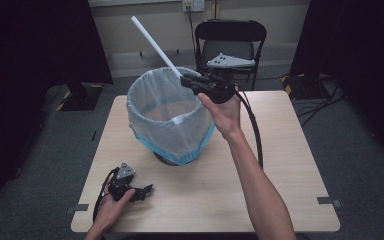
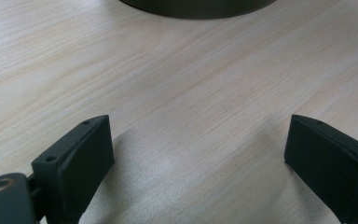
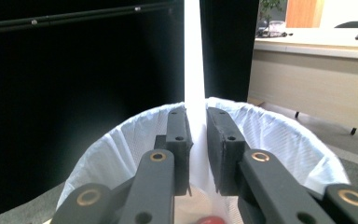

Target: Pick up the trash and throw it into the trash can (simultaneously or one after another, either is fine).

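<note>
A bin (image 1: pixel 170 120) lined with a white and blue bag stands at the table's middle. A long white tube (image 1: pixel 154 44) slants up to the left from the bin's far rim. My right gripper (image 1: pixel 189 80) is shut on the tube above the bin's right rim; in the right gripper view the tube (image 3: pixel 195 56) rises straight up between the two jaws of the right gripper (image 3: pixel 197 140). Something red (image 3: pixel 209 219) lies low inside the bag. My left gripper (image 1: pixel 142 192) rests on the table near the front left, open, and the left gripper (image 2: pixel 198 149) has bare wood between its jaws.
A black folding chair (image 1: pixel 230 42) stands behind the table's far edge. Cables (image 1: pixel 320 102) lie on the floor at the right. The dark base of the bin (image 2: pixel 198 7) is just ahead of the left gripper. The wooden table (image 1: pixel 290 145) has bare room right of the bin.
</note>
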The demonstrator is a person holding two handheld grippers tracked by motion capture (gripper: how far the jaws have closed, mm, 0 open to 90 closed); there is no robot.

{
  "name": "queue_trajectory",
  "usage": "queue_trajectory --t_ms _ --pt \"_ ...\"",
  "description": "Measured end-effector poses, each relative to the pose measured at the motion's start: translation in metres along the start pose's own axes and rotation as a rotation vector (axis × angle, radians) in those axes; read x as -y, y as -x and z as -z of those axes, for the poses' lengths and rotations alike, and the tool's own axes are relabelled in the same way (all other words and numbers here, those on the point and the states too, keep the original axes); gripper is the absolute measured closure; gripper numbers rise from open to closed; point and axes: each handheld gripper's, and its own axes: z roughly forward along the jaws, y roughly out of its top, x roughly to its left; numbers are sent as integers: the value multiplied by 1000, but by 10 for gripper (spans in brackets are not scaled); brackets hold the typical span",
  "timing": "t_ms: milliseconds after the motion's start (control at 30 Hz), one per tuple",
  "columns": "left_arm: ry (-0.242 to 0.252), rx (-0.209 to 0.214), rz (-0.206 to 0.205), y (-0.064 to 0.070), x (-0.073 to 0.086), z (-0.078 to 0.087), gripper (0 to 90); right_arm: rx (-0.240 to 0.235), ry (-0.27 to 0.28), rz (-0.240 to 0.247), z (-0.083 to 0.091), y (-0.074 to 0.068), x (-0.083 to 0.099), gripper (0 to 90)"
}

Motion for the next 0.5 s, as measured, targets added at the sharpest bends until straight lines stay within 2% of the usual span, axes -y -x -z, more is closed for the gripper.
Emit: queue_trajectory --t_ms 67,100,133,167,233,300,400,500 --pt "0 0 3 0 0 0 75 -6 -9 -1 -3 -1 2 797" --pt "0 0 0 0 0 0 75 -16 -15 2 -7 -1 4 745" --pt "0 0 0 0 0 0 75 -16 -15 2 -7 -1 4 745" --pt "1 0 4 0 0 0 75 -5 -14 -12 -9 0 5 657" --pt "0 0 1 0 0 0 75 -5 -15 -15 -10 0 5 649" --pt "0 0 0 0 0 0 75 -6 -30 -9 -13 0 6 575" --pt "0 0 0 0 0 0 75 -3 -41 -9 -13 1 7 543" --pt "1 0 3 0 0 0 75 -2 -48 -11 -13 4 6 450"
